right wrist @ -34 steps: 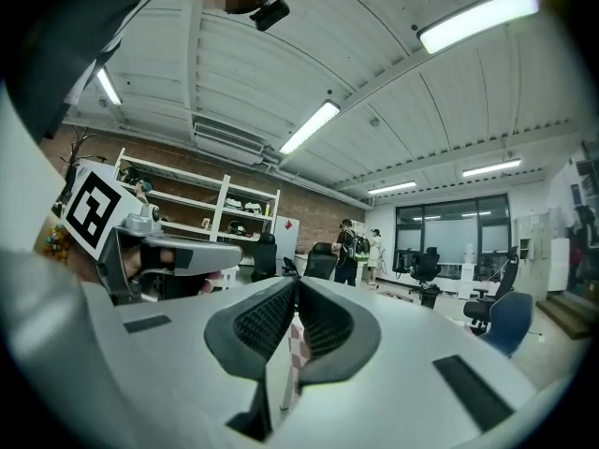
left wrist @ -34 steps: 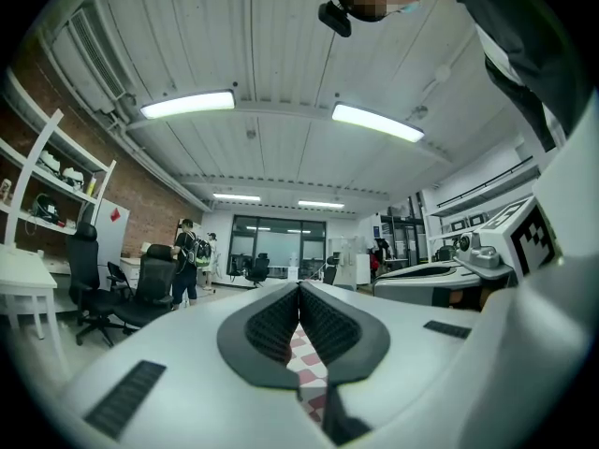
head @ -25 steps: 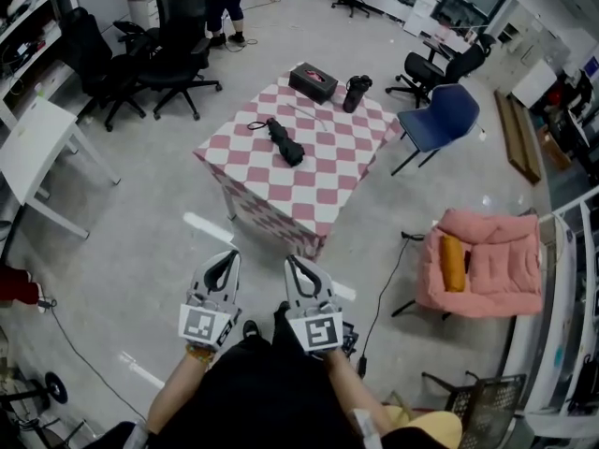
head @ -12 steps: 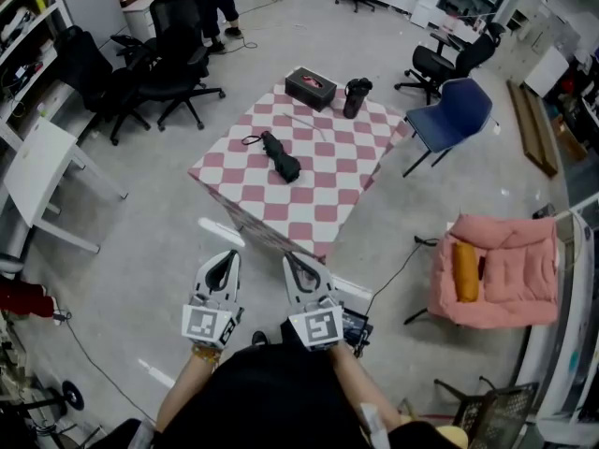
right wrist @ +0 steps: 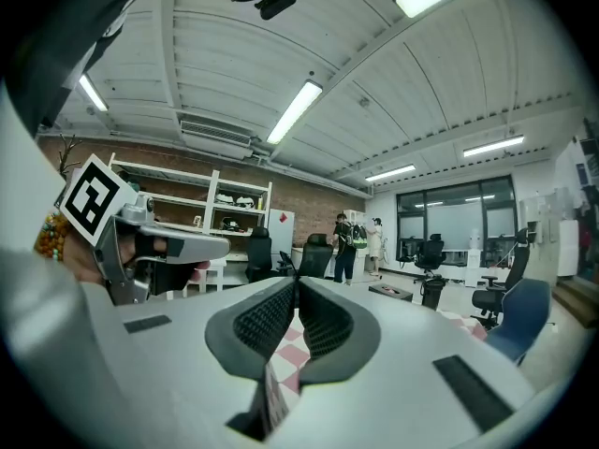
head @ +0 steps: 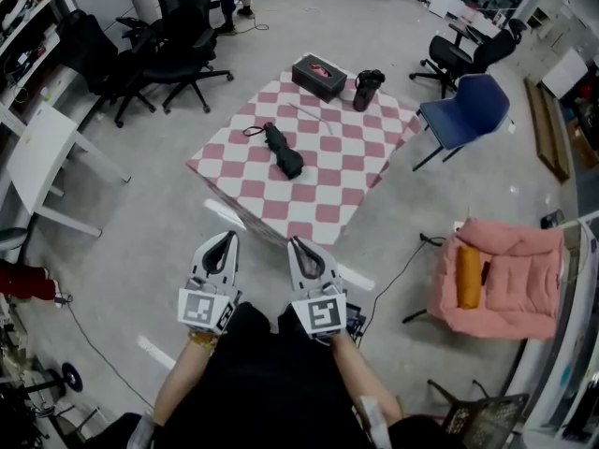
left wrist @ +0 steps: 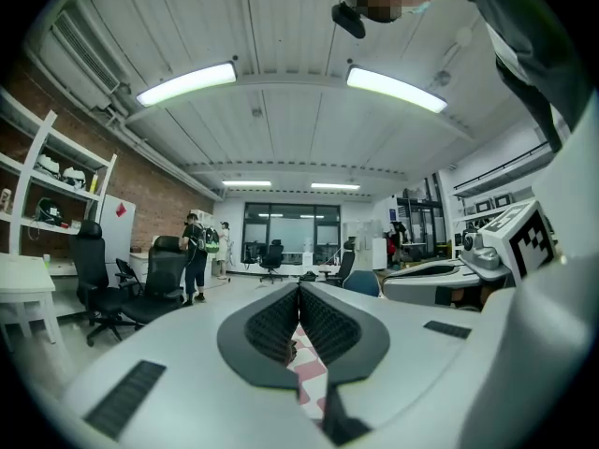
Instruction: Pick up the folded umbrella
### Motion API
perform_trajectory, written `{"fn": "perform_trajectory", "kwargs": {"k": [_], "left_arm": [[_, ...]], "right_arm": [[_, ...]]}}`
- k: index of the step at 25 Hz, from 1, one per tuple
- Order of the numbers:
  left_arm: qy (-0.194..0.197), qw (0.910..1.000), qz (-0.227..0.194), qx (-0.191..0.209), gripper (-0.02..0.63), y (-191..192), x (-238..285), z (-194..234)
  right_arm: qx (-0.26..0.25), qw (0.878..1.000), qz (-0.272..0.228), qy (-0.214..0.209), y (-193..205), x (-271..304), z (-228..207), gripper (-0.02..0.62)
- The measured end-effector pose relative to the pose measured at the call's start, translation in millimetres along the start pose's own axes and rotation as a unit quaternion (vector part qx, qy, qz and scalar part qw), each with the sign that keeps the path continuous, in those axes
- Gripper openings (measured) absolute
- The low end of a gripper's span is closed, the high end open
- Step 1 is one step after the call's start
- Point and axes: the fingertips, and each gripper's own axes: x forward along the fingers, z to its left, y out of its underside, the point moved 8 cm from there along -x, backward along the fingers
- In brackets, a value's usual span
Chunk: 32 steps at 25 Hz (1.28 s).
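A black folded umbrella lies on the table with the pink and white checked cloth, left of its middle. My left gripper and right gripper are side by side, held level short of the table's near edge and pointing at it. In both gripper views the jaws meet at the tips with nothing between them: left gripper, right gripper. Only a sliver of checked cloth shows behind each pair of jaws; the umbrella cannot be made out in either gripper view.
A black box and a dark bottle stand at the table's far edge. A blue chair is to the table's right, a pink armchair nearer right, black office chairs and a white table at left. A person stands far back.
The table and umbrella have drawn a little nearer to both grippers as I walk forward. Both grippers stay shut and side by side.
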Motion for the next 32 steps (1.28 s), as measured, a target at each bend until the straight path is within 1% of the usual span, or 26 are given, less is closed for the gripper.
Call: {"fn": "perform_trajectory", "kwargs": {"k": [4, 8, 13, 18, 22, 26, 29, 32], "left_arm": [[0.009, 0.9999, -0.004, -0.006, 0.014, 7, 15, 29], [0.037, 0.9992, -0.006, -0.016, 0.014, 10, 35, 68], [0.069, 0.9973, -0.008, -0.024, 0.014, 5, 47, 118], [0.095, 0.995, -0.003, -0.03, 0.014, 4, 54, 159], [0.107, 0.9936, 0.011, -0.034, 0.014, 15, 68, 186], [0.111, 0.9925, 0.025, -0.044, 0.014, 24, 93, 200], [0.109, 0.993, 0.024, -0.04, 0.014, 28, 119, 205], [0.096, 0.9946, 0.023, -0.03, 0.014, 31, 149, 210]], "right_arm": [[-0.002, 1.0, 0.013, 0.005, 2, 31, 5, 0.018], [-0.007, 0.999, 0.015, 0.03, -2, 69, 11, 0.018], [-0.016, 0.998, 0.032, 0.052, -14, 114, 29, 0.018], [-0.016, 0.995, 0.046, 0.09, -14, 148, 30, 0.018], [-0.025, 0.991, 0.06, 0.116, -13, 167, 22, 0.018], [-0.034, 0.988, 0.08, 0.124, -10, 182, 7, 0.018], [-0.035, 0.987, 0.095, 0.126, 2, 199, -14, 0.018], [-0.032, 0.986, 0.1, 0.128, 17, 222, -46, 0.018]]}}
